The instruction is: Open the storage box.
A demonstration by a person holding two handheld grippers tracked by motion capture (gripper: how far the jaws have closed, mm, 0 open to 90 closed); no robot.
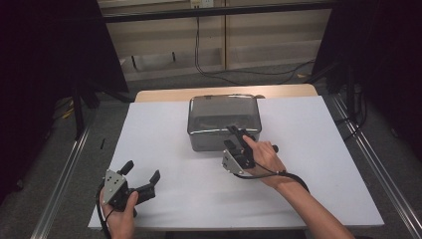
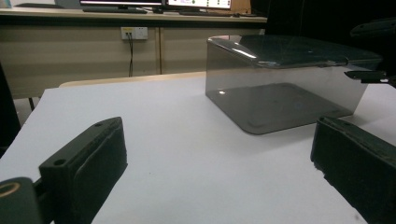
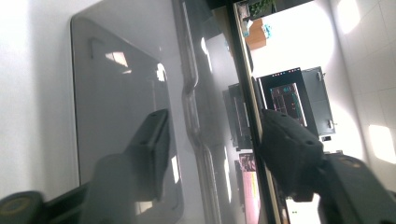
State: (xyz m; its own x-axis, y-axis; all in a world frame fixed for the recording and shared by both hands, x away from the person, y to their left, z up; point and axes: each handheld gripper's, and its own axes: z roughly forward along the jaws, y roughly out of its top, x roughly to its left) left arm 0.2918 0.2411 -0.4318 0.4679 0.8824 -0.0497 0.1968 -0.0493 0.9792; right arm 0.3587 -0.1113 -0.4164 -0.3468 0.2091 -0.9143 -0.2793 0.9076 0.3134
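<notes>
A smoky see-through plastic box (image 1: 224, 119) with a lid stands on the white table top (image 1: 308, 169) at the middle back. My right gripper (image 1: 238, 133) is at the box's near right corner, open. In the right gripper view one jaw shows through the tinted plastic (image 3: 116, 116) and the other lies outside, with the lid's rim in the gap of the gripper (image 3: 217, 140). My left gripper (image 1: 143, 170) is held low near the front left of the table, open and holding nothing. It faces the box (image 2: 280, 79) across bare table, its jaws (image 2: 219, 158) wide apart.
A wooden table edge (image 1: 224, 92) runs behind the white top. Metal rails (image 1: 64, 174) flank the table on the floor, with dark curtains at both sides. Cables (image 1: 234, 72) lie on the floor behind, below a wall socket (image 2: 134, 32).
</notes>
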